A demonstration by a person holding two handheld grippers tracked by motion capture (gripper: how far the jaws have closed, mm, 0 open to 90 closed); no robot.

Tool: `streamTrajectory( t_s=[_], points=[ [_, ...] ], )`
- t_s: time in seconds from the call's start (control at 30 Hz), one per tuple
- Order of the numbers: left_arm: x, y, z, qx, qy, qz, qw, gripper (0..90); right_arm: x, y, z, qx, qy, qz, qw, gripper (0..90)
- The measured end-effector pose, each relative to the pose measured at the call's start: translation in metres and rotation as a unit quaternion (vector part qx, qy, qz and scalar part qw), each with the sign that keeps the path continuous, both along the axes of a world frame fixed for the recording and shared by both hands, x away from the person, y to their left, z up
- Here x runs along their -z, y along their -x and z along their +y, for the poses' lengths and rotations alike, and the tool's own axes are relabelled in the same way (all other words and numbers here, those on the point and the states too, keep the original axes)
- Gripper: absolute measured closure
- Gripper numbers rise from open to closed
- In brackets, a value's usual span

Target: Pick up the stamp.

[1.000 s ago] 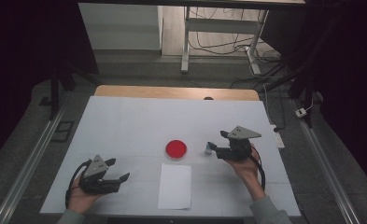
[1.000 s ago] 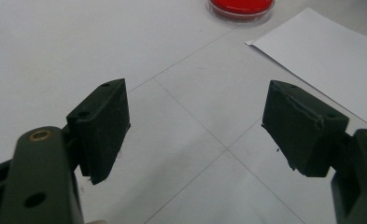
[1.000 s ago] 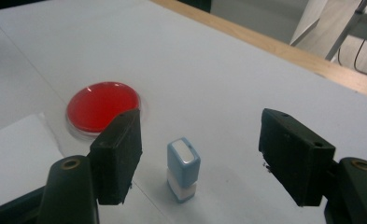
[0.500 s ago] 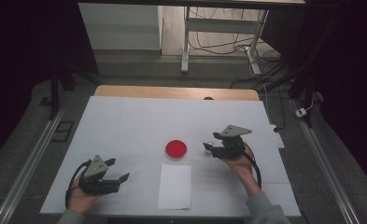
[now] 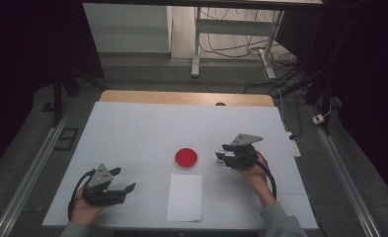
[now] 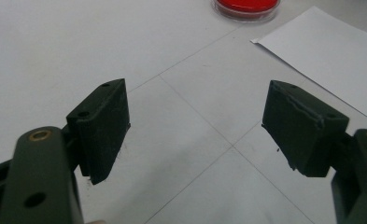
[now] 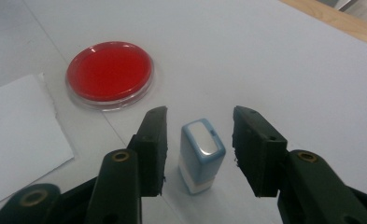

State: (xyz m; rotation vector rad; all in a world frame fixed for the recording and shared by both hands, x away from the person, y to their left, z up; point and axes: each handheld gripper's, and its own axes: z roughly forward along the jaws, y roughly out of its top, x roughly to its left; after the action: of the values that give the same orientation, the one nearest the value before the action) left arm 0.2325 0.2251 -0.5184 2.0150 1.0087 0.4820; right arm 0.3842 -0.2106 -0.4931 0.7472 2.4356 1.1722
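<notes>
1. the right gripper (image 5: 221, 157) sits right of centre in the high view, held by a hand (image 5: 253, 170) that comes up from the lower right edge of the frame.
2. in the right gripper view its two black jaws rise from the bottom and stand on either side of a small blue and white stamp (image 7: 201, 155), just below the middle of the frame.
3. the jaws have just been closing, and the stamp is between them. a thin gap shows on each side, so the pads do not yet press on it.
4. the stamp stands upright on the white table (image 5: 142, 128), tilted a little in the frame, with its pale top facing up.
5. a round red dish (image 7: 109, 72) with a clear rim lies in the upper left of the right gripper view, near the stamp but apart from it. in the high view it lies at the centre of the frame (image 5: 186, 158), just left of the right gripper.
6. a white sheet of paper (image 5: 184, 196) lies below the dish in the high view, at bottom centre.
7. the left gripper (image 5: 125, 183) rests at lower left of the high view. its jaws stand wide apart with nothing but bare table between them.
</notes>
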Motion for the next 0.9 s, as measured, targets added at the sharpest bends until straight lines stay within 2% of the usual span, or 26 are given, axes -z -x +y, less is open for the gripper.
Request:
streamTrajectory(
  t_s=[0.3, 0.47, 0.53, 0.73, 0.9],
  points=[
    [0.0005, -0.0001, 0.0001, 0.001, -0.003, 0.000, 1.0000, 23.4, 0.0022, -0.0006, -0.0003, -0.013, 0.008, 0.009, 0.9998, 68.4],
    [0.0007, 0.0001, -0.0001, 0.000, -0.007, -0.001, 1.0000, 23.4, 0.0024, 0.0001, 0.0003, -0.013, 0.012, 0.004, 0.9998, 71.4],
    [0.0008, 0.0000, -0.0002, 0.000, -0.007, -0.001, 1.0000, 23.4, 0.0022, 0.0005, 0.0004, -0.011, 0.015, 0.000, 0.9998, 75.1],
    [0.0007, 0.0004, 0.0006, -0.001, -0.008, -0.002, 1.0000, 23.4, 0.0020, 0.0016, 0.0012, -0.011, 0.017, -0.004, 0.9998, 75.3],
    [0.0010, 0.0004, 0.0019, -0.003, -0.007, -0.001, 1.0000, 23.4, -0.0024, 0.0040, 0.0015, -0.008, 0.004, -0.013, 0.9999, 75.3]
  ],
)
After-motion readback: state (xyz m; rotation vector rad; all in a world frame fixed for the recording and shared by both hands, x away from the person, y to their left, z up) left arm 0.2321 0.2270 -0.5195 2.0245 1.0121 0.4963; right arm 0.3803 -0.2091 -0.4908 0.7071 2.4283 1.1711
